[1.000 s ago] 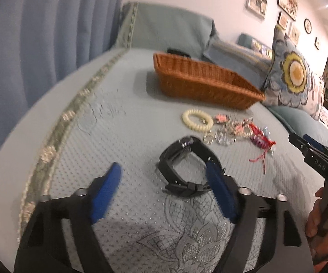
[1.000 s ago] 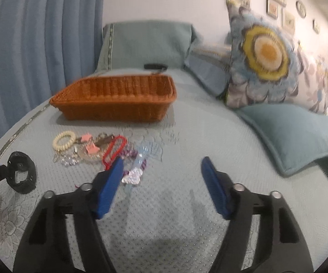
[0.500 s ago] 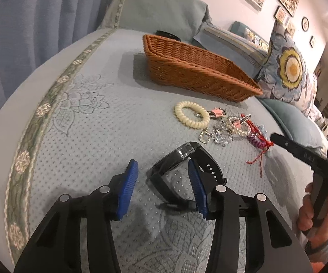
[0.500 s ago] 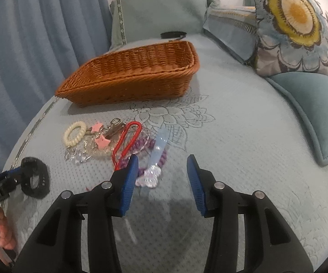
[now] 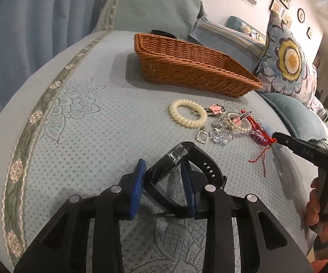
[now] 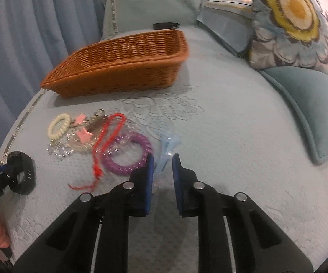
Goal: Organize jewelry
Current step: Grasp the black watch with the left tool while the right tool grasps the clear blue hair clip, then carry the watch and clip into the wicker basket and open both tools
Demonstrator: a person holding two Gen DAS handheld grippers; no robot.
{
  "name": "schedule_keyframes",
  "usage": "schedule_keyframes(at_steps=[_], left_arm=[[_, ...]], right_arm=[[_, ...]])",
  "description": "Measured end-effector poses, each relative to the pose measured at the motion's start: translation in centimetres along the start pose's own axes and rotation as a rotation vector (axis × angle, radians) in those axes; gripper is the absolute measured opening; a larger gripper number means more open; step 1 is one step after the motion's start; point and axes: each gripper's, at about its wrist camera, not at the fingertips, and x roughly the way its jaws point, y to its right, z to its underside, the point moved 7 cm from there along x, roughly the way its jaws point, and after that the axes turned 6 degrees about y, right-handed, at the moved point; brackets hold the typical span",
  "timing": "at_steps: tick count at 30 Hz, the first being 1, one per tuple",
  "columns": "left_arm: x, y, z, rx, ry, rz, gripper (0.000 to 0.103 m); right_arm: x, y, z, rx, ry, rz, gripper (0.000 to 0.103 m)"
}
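Note:
My left gripper [image 5: 162, 167] has its blue pads closed around one side of a black watch band [image 5: 206, 161] lying on the bed. My right gripper [image 6: 162, 159] is nearly shut with a clear pale-blue hair clip [image 6: 167, 146] between its pads. A pile of jewelry lies beside it: a cream coil bracelet [image 5: 188, 112], a purple coil bracelet [image 6: 127, 153], a red cord [image 6: 109, 134], pink stars [image 6: 84, 135] and clear beads [image 5: 221, 134]. A brown wicker basket [image 5: 193, 68] stands behind them; it also shows in the right wrist view [image 6: 118, 63].
The bed cover [image 5: 84, 125] is pale blue with a patterned border. A flowered pillow [image 6: 293, 20] and a teal cushion [image 6: 305, 104] lie to the right. A small black object [image 6: 166, 25] lies behind the basket. Blue curtains [image 5: 27, 22] hang on the left.
Both grippers moved forward and narrowed. The left one closed onto the black watch band; the right one closed around the clear blue clip.

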Motion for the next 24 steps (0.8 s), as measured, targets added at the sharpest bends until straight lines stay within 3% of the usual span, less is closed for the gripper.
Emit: schedule_keyframes(at_steps=[4, 12, 14, 24], left_arm=[[0.0, 0.0, 0.0, 0.01, 0.002, -0.009, 0.03], [0.0, 0.2, 0.1, 0.027, 0.005, -0.031, 0.028], [-0.1, 0.3, 0.1, 0.033, 0.018, -0.035, 0.027], [-1.8, 0.9, -1.5, -0.003, 0.123, 0.006, 0.02]], right_arm=[[-0.3, 1.4, 1.2, 0.039, -0.024, -0.029, 0.014], [-0.2, 0.8, 1.3, -0.009, -0.017, -0.007, 0.013], [-0.3, 0.8, 1.2, -0.007, -0.006, -0.021, 0.008], [-2.9, -0.4, -0.8, 0.005, 0.116, -0.098, 0.008]])
